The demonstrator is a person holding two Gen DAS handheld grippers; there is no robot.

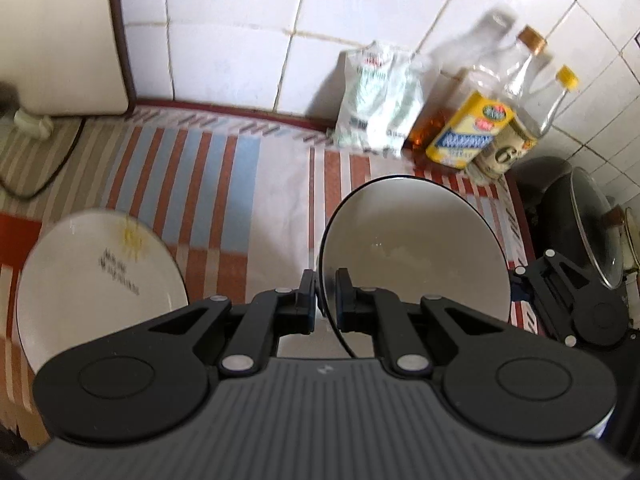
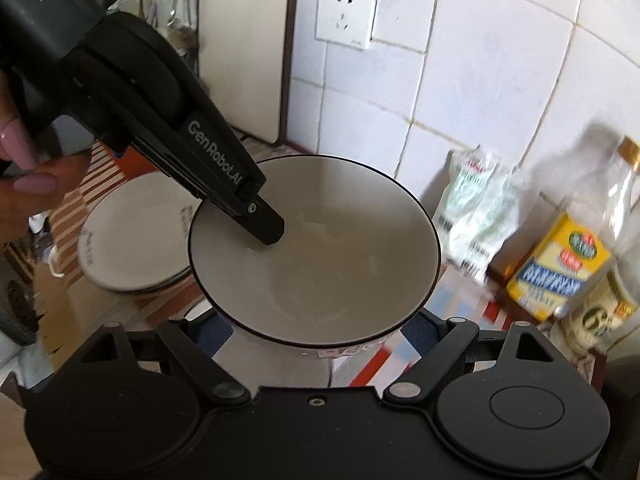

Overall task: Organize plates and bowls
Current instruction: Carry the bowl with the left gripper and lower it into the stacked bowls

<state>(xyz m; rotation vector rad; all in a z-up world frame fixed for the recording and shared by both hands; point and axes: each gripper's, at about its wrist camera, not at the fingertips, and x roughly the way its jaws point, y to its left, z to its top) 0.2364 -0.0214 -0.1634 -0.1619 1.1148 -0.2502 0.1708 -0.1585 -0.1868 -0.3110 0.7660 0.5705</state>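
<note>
A white bowl [image 1: 416, 248] with a thin dark rim hangs above the striped cloth, tilted in the left wrist view. My left gripper [image 1: 324, 280] is shut on its near rim, one finger inside and one outside. In the right wrist view that inner finger [image 2: 264, 228] reaches down into the bowl [image 2: 320, 248]. My right gripper [image 2: 320, 326] stands wide, and its blue pads rest against both sides of the bowl's lower wall. A white plate [image 1: 100, 280] with printed text and a yellow mark lies on the cloth to the left, apart from both grippers.
Against the tiled wall stand a white bag [image 1: 376, 104], a yellow-labelled bottle [image 1: 468, 132] and clear bottles [image 1: 520, 80]. A dark wok with a glass lid [image 1: 592, 232] sits at the right. A wall socket [image 2: 346, 16] is above. A person's fingers [image 2: 32, 184] hold the left gripper.
</note>
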